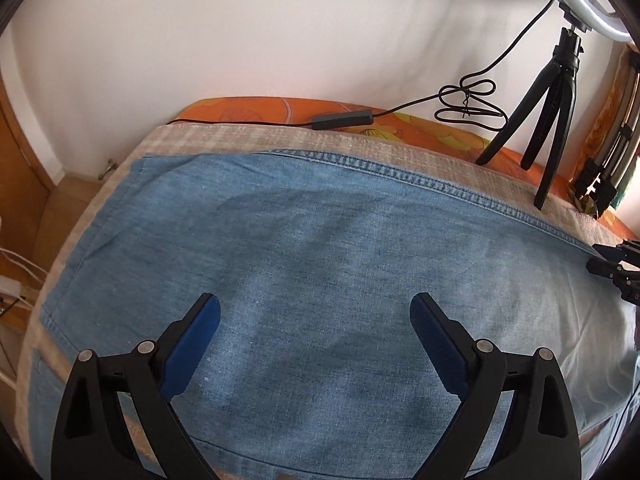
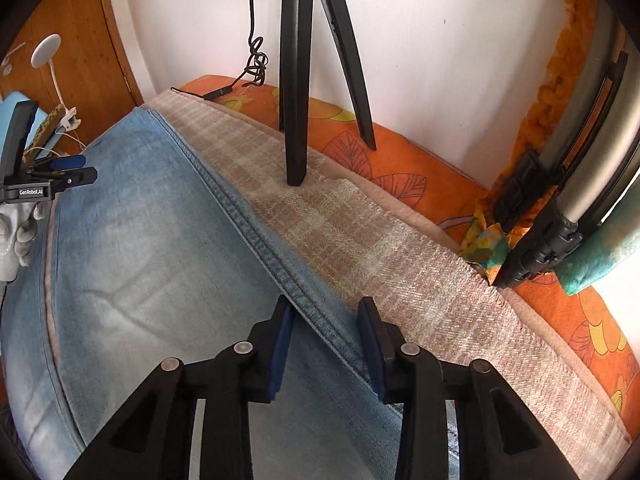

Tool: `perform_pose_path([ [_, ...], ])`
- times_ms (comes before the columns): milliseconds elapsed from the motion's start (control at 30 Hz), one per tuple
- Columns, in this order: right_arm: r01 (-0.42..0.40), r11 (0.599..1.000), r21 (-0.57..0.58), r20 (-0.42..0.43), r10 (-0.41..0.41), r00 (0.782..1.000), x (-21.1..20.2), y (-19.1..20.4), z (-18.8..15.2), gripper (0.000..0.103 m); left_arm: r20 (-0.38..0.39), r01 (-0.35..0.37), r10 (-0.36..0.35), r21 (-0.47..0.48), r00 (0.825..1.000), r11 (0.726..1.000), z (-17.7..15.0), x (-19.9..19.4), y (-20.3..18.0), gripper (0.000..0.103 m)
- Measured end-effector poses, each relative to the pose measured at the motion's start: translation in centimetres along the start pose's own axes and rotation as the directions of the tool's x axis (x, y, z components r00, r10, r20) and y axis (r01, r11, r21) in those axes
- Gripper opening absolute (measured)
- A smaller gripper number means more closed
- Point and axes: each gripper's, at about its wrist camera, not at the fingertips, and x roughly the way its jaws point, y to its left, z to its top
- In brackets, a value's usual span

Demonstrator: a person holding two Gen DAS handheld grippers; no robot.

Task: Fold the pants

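We see both grippers, left (image 1: 316,312) and right (image 2: 326,316), spread over faded blue denim pants (image 1: 320,248); a black tripod (image 2: 296,80) stands just beyond them

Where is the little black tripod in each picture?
Left wrist view: the tripod stands at the upper right, its feet on the plaid cloth and the orange sheet, past the far edge of the jeans.
Right wrist view: the tripod stands top centre, one foot on the plaid cloth.
Shared landmark: the stitched seam along the jeans' edge, beside the plaid cloth.
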Motion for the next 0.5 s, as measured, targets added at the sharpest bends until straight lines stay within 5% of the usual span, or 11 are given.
perform_pose_path([
  [133, 0.0, 1.0, -0.025, 0.03, 0.0, 1.0, -1.2, 1.7, -0.4, 0.005, 0.006, 0.025, -0.025, -0.047, 1.0, 0.999, 2.0, -0.3, 0.5, 0.096],
  [367, 0.055, 0.992, -0.112, 0.075, -0.047, 0.996, -4.2, 6.1, -2.1, 0.0, 0.0, 0.132, -0.134, -0.184, 0.991, 0.974, 5.9, 0.5, 0.3, 0.096],
  [500, 0.088, 0.981, -0.173, 0.098, -0.071, 0.993, -5.4, 7.9, -3.4, 0.0, -0.051, 0.123, -0.14, -0.254, 0.989, 0.959, 6.7, 2.7, 0.1, 0.096],
])
